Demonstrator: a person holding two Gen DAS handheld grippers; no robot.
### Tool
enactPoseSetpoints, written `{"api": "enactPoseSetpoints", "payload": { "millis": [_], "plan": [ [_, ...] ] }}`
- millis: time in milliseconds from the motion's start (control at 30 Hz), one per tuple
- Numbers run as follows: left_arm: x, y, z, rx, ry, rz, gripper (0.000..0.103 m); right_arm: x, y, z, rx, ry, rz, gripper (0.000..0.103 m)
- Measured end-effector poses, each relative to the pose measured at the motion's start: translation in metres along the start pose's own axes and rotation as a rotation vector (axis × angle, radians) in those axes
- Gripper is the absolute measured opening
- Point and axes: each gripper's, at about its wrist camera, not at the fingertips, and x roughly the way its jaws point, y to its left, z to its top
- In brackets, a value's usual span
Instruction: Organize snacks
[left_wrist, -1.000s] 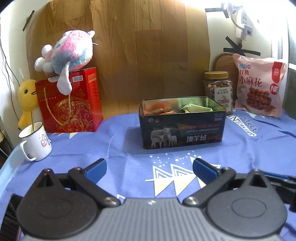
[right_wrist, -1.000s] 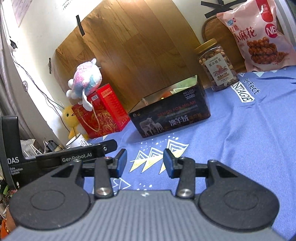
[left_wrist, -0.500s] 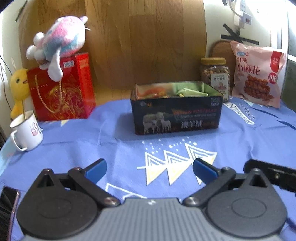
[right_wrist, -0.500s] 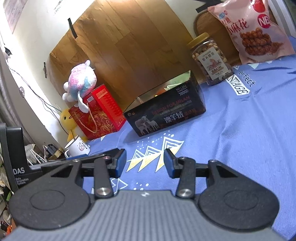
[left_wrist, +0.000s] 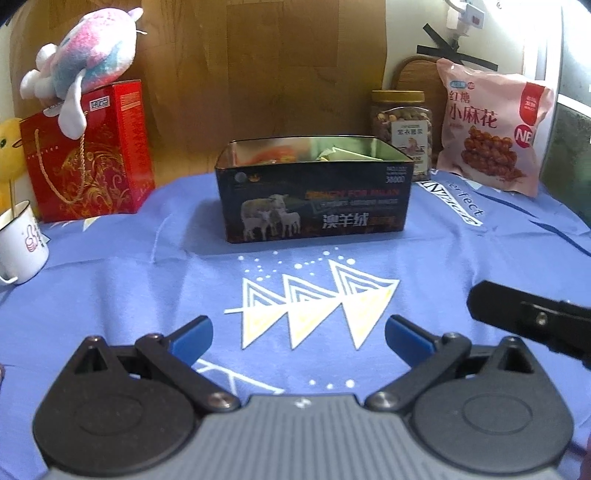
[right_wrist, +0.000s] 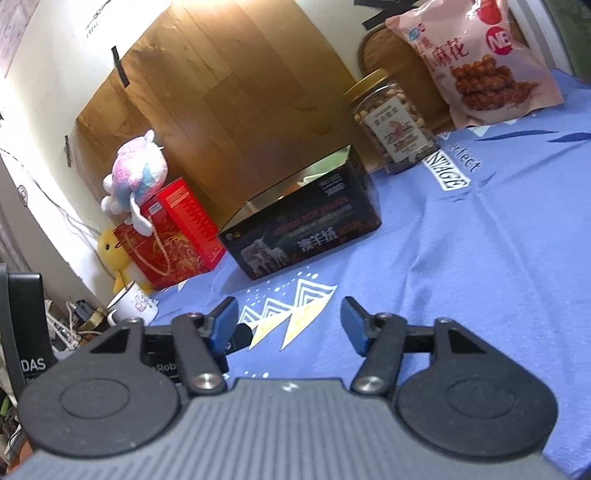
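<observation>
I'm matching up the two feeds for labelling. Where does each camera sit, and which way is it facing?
Left wrist: on the left gripper, low over the blue cloth, facing the open tin squarely; its own open jaws show, and part of the other gripper at right.
Right wrist: on the right gripper, tilted, facing the tin from its right; its own open jaws show.
Shared: tin, nut jar, pink snack bag, red box, plush toy, mug.
</observation>
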Motion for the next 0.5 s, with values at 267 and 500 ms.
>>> {"api": "enactPoseSetpoints", "payload": {
  "millis": [267,500],
  "plan": [
    [-0.001,-0.006,0.002,-0.002,-0.022,-0.015,0.103,-0.006,0.002,0.000,-0.023,-0.041,-0.029,0.075],
    [-0.003,-0.011,0.002,0.018,-0.056,0.007,0.103,-0.012,0.007,-0.002,-0.039,-0.079,-0.049,0.082]
  ]
}}
